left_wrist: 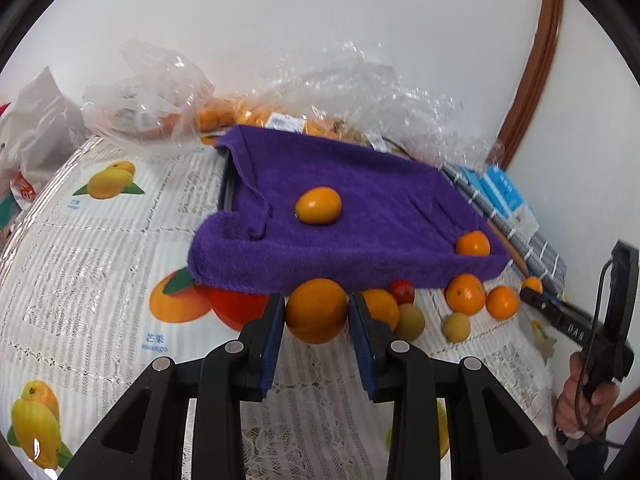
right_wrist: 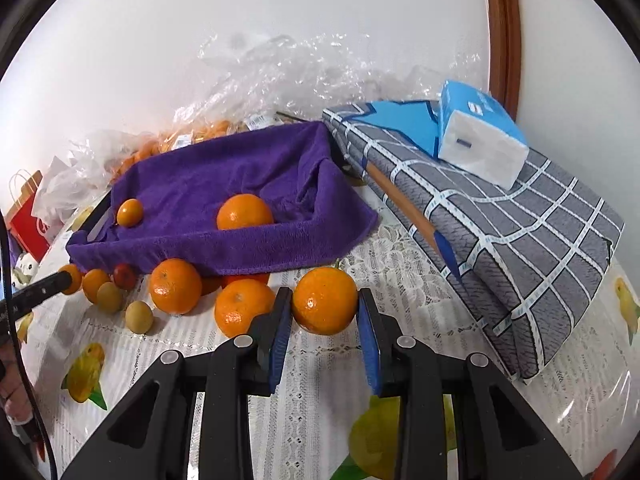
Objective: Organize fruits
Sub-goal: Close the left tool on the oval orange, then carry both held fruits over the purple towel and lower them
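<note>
With both grippers, left (left_wrist: 317,312) and right (right_wrist: 325,307), each closed on an orange, we next lift them into the far purple-lined tray (right_wrist: 224,240).

Purple towel (right_wrist: 224,184) lines the tray; two orange fruits lie on it, a small kumquat (right_wrist: 129,212) far left and a mandarin (right_wrist: 245,212) at the near rim. Loose fruit near the towel: orange mandarins (right_wrist: 175,286), one small red fruit (right_wrist: 125,275), two pale yellow-green ones (right_wrist: 139,317). Tablecloth (right_wrist: 320,380) white lace, printed with yellow and orange fruit. Right: folded cloth (right_wrist: 520,232) grey with white grid lines, blue-and-white tissue pack (right_wrist: 480,136) on top. Gripper pads (right_wrist: 280,344) blue, on black arms.
</note>
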The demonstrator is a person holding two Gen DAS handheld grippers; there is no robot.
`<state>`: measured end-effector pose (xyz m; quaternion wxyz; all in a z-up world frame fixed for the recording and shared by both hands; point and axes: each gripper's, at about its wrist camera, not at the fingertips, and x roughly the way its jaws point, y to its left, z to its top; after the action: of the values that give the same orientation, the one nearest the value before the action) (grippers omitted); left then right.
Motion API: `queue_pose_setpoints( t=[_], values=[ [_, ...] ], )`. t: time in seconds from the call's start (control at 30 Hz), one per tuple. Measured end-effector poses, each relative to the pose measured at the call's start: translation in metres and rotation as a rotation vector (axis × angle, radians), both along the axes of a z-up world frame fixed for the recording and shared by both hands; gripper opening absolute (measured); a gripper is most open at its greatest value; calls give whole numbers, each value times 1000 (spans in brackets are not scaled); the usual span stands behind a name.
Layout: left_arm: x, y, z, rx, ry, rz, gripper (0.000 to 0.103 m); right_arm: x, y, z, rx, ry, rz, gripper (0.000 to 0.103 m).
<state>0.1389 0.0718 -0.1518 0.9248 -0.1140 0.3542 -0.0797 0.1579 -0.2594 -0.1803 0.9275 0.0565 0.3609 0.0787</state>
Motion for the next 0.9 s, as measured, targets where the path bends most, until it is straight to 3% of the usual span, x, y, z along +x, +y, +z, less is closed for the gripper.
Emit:
queue_pose_setpoints(
  t=[0.27, 0.53, 0.7, 0.9],
  values=[
    [-2, 13, 7, -59, -42, 39, 31, -4, -6, 3, 32, -27, -10, 32],
    [-7, 17, 11, -65, -77, 66, 31, -7, -10, 7, 61, -26, -58, 32],
    [-12, 20, 20, -57, -117, 86, 31, -6, 2, 30, 66, -59, -43, 32],
    [1, 30, 40, -103, -119, 98, 31, 13, 12, 61, 57, -102, -40, 32]
  ],
)
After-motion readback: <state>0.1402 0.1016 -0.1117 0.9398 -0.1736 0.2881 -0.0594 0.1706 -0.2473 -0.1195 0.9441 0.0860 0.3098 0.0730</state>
